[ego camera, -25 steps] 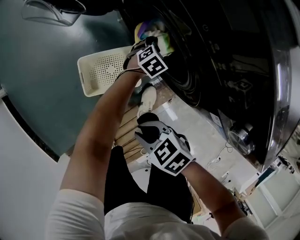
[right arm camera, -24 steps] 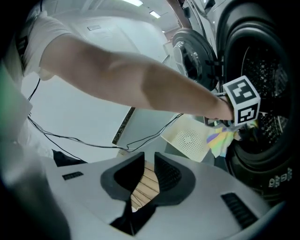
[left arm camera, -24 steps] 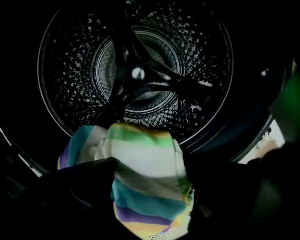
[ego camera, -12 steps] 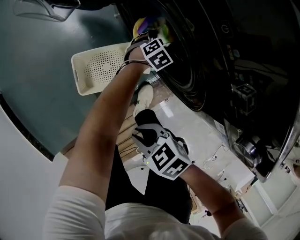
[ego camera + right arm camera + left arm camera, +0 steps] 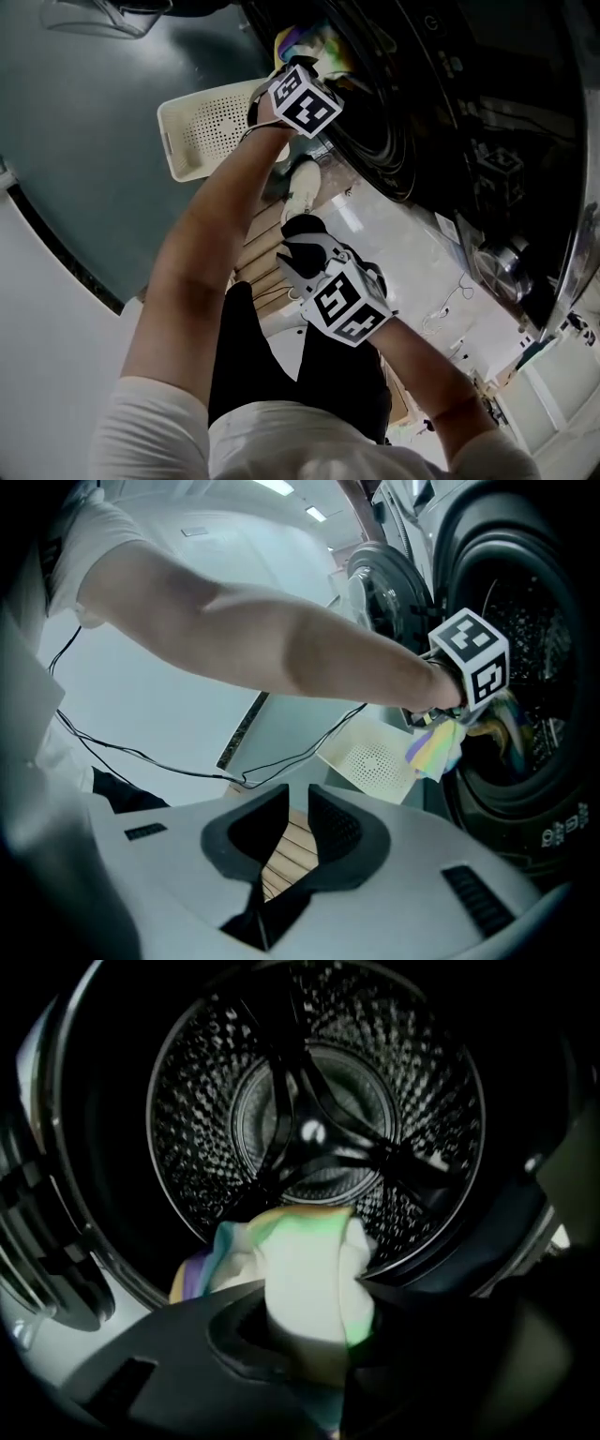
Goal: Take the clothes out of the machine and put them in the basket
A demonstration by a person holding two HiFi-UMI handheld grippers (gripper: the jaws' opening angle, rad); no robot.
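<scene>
A pastel cloth (image 5: pixel 305 1279) in white, green, yellow and purple sits between my left gripper's jaws, which are closing and pinch it at the mouth of the steel drum (image 5: pixel 319 1110). In the head view the left gripper (image 5: pixel 302 67) is at the machine's opening with the cloth (image 5: pixel 314 42) bunched at its tip. From the right gripper view the cloth (image 5: pixel 436 747) hangs below the left marker cube. The cream perforated basket (image 5: pixel 206 131) lies on the floor left of the machine. My right gripper (image 5: pixel 292 262) hangs lower, near my body, a narrow gap between its jaws (image 5: pixel 298 803), empty.
The machine's round door (image 5: pixel 380 592) stands swung open beside the drum. A white shoe (image 5: pixel 300 187) and wooden slats (image 5: pixel 258 258) lie below the left arm. A black cable (image 5: pixel 141 757) runs across the floor. The basket (image 5: pixel 375 757) shows beyond the right gripper.
The left gripper pushed in toward the drum mouth and now sits slightly back with the pastel cloth at its tip. The right gripper has stayed in place.
</scene>
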